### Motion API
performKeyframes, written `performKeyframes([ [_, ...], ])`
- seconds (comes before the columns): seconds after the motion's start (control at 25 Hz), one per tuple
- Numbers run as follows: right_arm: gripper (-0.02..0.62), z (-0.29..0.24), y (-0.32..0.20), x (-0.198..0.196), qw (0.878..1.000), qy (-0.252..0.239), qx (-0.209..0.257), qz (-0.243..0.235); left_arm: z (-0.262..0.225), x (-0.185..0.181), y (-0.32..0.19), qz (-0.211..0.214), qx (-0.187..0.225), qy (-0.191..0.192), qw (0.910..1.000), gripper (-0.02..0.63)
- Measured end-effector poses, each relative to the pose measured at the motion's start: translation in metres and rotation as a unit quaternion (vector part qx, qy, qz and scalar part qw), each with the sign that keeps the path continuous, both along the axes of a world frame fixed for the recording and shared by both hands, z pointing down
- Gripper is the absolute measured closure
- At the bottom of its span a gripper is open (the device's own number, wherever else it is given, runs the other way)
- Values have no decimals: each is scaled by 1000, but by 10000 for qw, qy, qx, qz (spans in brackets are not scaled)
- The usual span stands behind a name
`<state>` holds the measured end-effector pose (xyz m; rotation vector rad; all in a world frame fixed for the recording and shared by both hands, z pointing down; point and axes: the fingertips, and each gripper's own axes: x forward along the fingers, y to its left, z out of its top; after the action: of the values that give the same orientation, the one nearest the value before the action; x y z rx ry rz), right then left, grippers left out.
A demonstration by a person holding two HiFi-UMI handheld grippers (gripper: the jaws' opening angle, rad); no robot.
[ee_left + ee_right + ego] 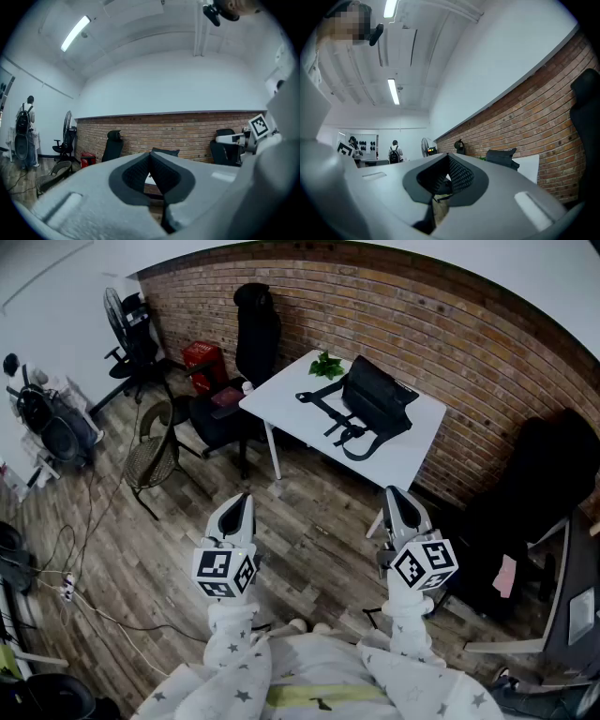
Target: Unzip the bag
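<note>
Brick wall across the back, wood floor below. The white table sits against that wall w/ bare floor on the near side, so there's room to walk up to it. Black office chair is parked by its far-left corner, out of the way.

On the table is the black bag, propped up toward the wall side, its straps spilling across the top toward the person. Zip can't be made out from here.

Now the tools: left gripper and right gripper are held out side by side, approx level, well apart from the table. Looks like a carrying pose, prob. the approach, nothing in reach to grab. Both have jaws pressed together, nothing between them.

Smallest: green plant just beside the bag, at the table's far corner.
</note>
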<state>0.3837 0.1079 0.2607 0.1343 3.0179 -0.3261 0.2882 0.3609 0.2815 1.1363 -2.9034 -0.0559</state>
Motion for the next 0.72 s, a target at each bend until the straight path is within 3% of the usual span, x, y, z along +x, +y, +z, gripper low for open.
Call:
performKeyframes([
  [0.72, 586, 4, -18, -1, 9997, -29, -241, 66, 0, -2, -8, -116, 4, 67, 9999, 607],
])
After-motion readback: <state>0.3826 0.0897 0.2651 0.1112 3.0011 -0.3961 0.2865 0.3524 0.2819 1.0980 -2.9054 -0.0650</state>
